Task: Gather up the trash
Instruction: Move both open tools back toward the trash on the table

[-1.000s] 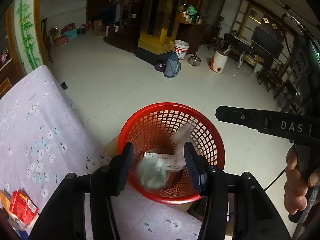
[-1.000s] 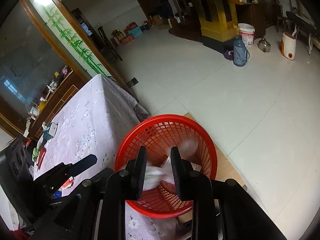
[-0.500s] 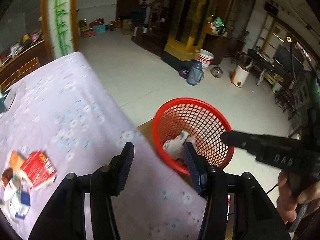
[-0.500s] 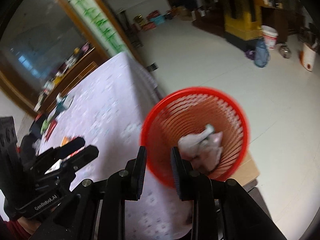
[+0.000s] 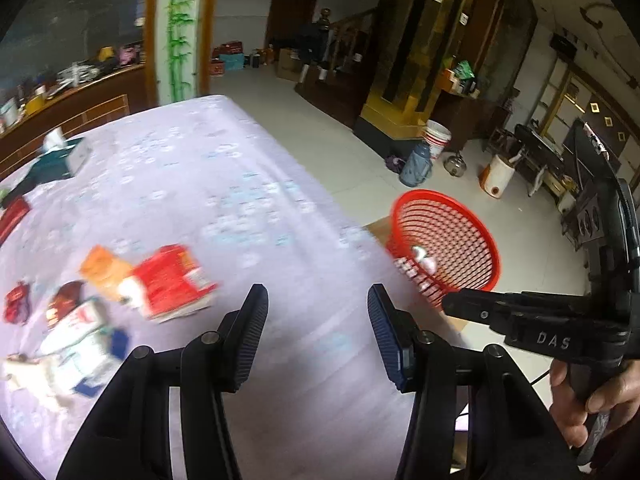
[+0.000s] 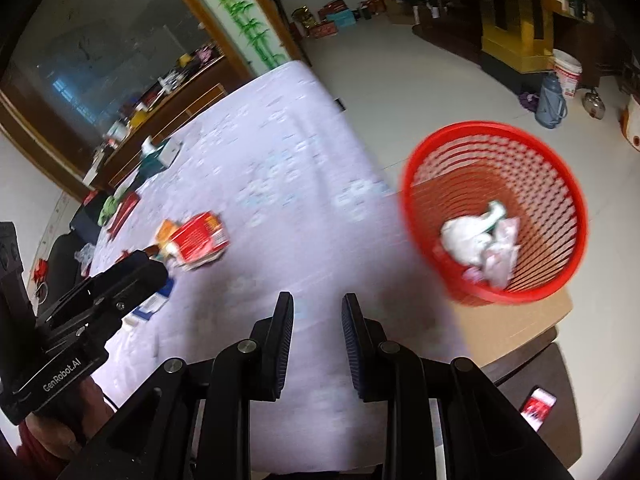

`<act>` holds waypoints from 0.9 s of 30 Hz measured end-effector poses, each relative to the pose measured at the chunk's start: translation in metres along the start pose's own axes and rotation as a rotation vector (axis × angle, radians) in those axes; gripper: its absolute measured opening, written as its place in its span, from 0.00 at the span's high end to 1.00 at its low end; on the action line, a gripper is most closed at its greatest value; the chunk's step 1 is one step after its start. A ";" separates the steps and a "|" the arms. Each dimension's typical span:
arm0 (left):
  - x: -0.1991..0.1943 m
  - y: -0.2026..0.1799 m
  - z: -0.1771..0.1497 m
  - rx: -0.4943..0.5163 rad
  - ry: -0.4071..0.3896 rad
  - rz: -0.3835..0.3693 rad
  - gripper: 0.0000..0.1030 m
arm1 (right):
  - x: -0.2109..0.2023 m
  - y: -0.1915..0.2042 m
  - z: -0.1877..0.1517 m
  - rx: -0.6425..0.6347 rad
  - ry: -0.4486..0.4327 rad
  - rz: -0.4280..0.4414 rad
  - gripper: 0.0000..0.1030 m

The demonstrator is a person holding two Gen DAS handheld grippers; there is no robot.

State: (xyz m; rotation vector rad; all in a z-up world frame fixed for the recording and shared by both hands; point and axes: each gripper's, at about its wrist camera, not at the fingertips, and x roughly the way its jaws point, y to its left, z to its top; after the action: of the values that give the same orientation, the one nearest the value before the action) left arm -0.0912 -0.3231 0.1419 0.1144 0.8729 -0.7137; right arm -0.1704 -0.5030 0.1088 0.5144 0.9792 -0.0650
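**Some trash binned, a cluster still on the table**

We work over a table (image 5: 224,184) covered in a pale floral cloth, with a red mesh basket (image 6: 560,184) standing on a cardboard box just beyond its corner. In the basket we see crumpled white paper and wrappers (image 6: 480,240) lying at the bottom, so we judge part of the collecting done.

What is left sits well apart from the basket, toward the far side of the table: a red box (image 5: 172,280) lying flat, an orange packet (image 5: 102,266) touching it, and beside these a huddle of smaller wrappers and white cartons (image 5: 76,336). Motion blur smears this group, so we cannot count the pieces with any confidence.

Our left gripper (image 5: 316,332) hovers over bare cloth with its jaws spread wide and nothing between them. Our right gripper (image 6: 317,344) hangs over the cloth near the basket, its jaws parted more narrowly, also empty.

We judge the next step to be a reach toward the red box and its neighbours.
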 end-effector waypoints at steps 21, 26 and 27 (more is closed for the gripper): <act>-0.070 0.327 -0.062 -0.225 0.078 0.232 0.34 | 0.026 0.125 -0.050 -0.074 0.042 -0.037 0.70; -0.046 0.363 -0.079 -0.320 0.111 0.118 0.34 | 0.025 0.130 -0.058 -0.062 0.043 -0.058 0.70; -0.045 0.364 -0.081 -0.318 0.115 0.095 0.34 | 0.026 0.131 -0.060 -0.066 0.046 -0.062 0.70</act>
State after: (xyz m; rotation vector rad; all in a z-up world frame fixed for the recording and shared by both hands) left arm 0.0600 0.0095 0.0536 -0.0873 1.0740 -0.4756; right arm -0.1652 -0.3566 0.1117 0.4272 1.0391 -0.0762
